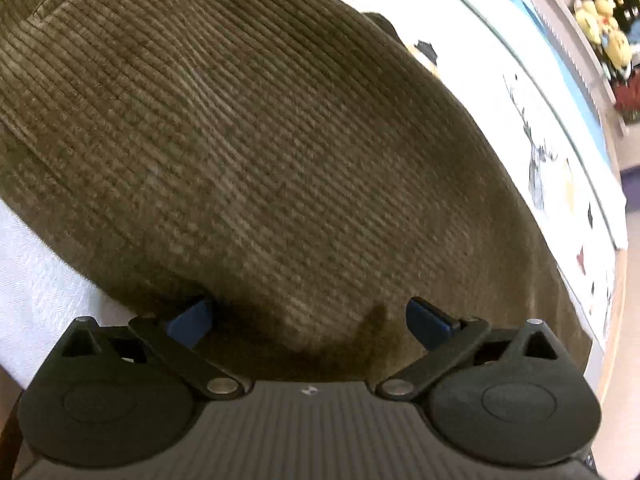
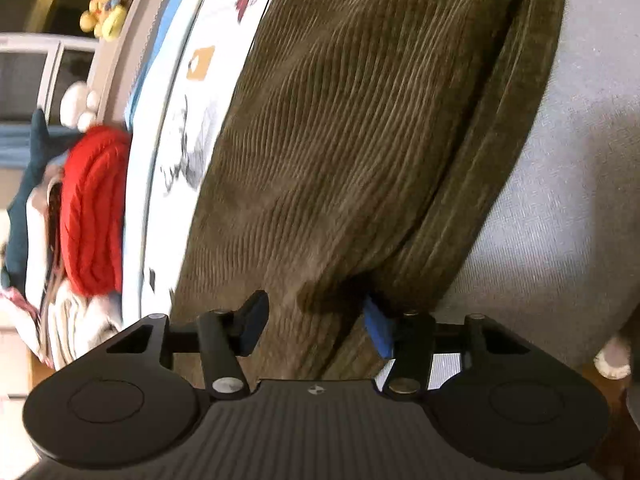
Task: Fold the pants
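Olive-brown corduroy pants [image 1: 248, 140] fill most of the left wrist view, spread over a white patterned tabletop [image 1: 532, 120]. My left gripper [image 1: 308, 320] has its blue pads wide apart at the pants' near edge, with cloth bunched between them. In the right wrist view the pants [image 2: 340, 120] lie doubled, with a folded edge along the right side. My right gripper [image 2: 316, 320] has its jaws partly apart, and a thick fold of the pants sits between the blue pads [image 2: 378, 332].
A red knitted garment [image 2: 96, 208] and other clothes lie at the table's far side. Yellow plush toys [image 2: 104, 4] sit on a shelf behind. A pale grey-white cloth [image 2: 560, 180] lies under the pants on the right. The table's edge [image 1: 616, 240] runs along the right.
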`<control>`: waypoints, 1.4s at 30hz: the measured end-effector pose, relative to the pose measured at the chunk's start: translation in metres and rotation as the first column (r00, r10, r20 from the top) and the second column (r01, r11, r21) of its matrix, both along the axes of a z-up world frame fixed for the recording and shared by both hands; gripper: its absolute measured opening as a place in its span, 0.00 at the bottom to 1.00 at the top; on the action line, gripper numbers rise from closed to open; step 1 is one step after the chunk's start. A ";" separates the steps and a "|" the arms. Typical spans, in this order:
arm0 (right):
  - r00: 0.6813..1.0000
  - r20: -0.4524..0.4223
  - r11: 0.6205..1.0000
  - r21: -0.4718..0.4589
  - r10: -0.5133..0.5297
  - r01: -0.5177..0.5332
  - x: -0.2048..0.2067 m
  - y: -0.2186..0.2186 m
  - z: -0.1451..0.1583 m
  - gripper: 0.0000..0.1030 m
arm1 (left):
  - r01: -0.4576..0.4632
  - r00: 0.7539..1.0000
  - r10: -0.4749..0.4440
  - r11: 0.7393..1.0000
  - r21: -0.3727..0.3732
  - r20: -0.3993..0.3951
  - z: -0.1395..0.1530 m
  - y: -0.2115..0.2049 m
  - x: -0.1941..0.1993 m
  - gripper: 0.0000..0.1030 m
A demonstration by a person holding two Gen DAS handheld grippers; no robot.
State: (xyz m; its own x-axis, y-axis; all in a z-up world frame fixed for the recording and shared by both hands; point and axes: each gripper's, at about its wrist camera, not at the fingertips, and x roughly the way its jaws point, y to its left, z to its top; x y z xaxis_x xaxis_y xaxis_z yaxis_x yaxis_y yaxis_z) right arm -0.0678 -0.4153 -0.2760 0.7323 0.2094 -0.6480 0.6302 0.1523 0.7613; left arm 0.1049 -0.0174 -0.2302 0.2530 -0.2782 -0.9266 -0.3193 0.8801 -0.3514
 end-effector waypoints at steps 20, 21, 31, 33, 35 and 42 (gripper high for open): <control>0.994 0.037 0.981 -0.170 0.104 -0.096 -0.014 0.009 0.039 0.10 | -0.008 1.000 0.005 0.984 0.176 0.017 0.049 0.010 -0.017 0.07; 0.994 0.039 0.982 -0.161 0.103 -0.095 -0.020 0.008 0.039 0.10 | -0.006 1.000 0.002 0.986 0.169 0.022 0.051 0.012 -0.020 0.07; 0.988 -0.079 0.985 -0.096 0.133 -0.140 -0.008 0.004 0.015 0.28 | 0.039 0.999 -0.042 0.992 0.121 0.022 0.027 0.022 0.007 0.27; 0.990 -0.102 0.984 -0.141 0.093 -0.107 -0.019 -0.005 0.027 0.45 | 0.043 0.999 -0.045 0.994 0.104 0.019 0.031 0.021 0.004 0.50; 0.994 -0.108 0.981 -0.194 -0.009 -0.012 -0.039 -0.026 0.040 0.49 | 0.019 1.000 -0.020 0.993 0.116 0.004 0.042 0.024 0.003 0.65; 0.859 -0.015 0.830 -0.269 -0.511 0.489 -0.107 -0.129 0.048 0.49 | 0.059 0.994 -0.072 0.986 0.155 0.077 0.075 0.011 0.000 0.73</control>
State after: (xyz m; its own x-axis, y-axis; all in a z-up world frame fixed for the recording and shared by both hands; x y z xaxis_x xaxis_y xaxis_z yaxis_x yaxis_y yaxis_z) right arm -0.1748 -0.5443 -0.2280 0.6344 -0.3460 -0.6912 0.7302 -0.0253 0.6828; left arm 0.1049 -0.0064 -0.1552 0.3163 -0.1537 -0.9361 -0.2349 0.9434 -0.2343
